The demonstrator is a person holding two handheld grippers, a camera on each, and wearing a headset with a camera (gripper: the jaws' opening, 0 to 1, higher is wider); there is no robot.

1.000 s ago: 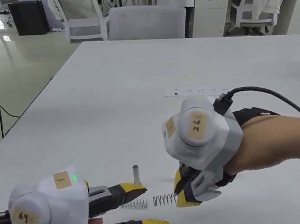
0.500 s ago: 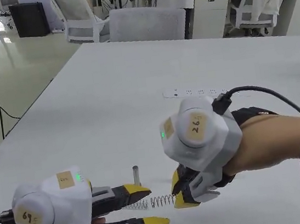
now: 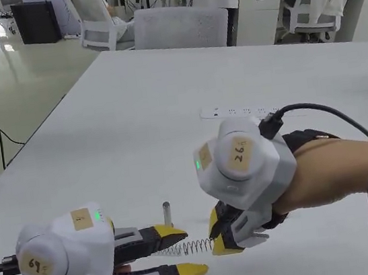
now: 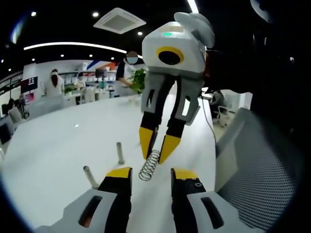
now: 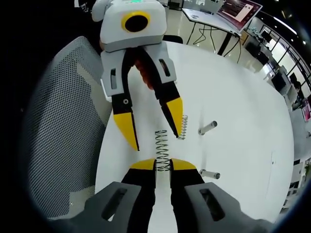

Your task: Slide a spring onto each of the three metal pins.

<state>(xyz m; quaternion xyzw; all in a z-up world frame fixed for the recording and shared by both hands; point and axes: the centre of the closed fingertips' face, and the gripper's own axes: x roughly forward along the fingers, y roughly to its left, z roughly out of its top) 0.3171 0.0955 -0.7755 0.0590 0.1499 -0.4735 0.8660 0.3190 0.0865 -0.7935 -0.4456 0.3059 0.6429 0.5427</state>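
Fingers [image 5: 144, 167] of the right gripper [image 5: 163, 166] pinch one spring [image 5: 162, 145] by its end. Left gripper [image 4: 149, 174] fingers stand wide apart, holding nothing. A second spring [image 5: 183, 127] lies beside them on the white worktop [image 5: 233, 97], near two upright metal pins [image 5: 208, 127].

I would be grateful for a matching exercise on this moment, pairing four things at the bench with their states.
Things:
1. right tongs
2. left tongs
3. pin
4. power strip

States:
A. lies flat, beyond both tongs
B. stands upright, bare
C. shut on a spring
D. open

Pairs: 1-C, 2-D, 3-B, 4-A.
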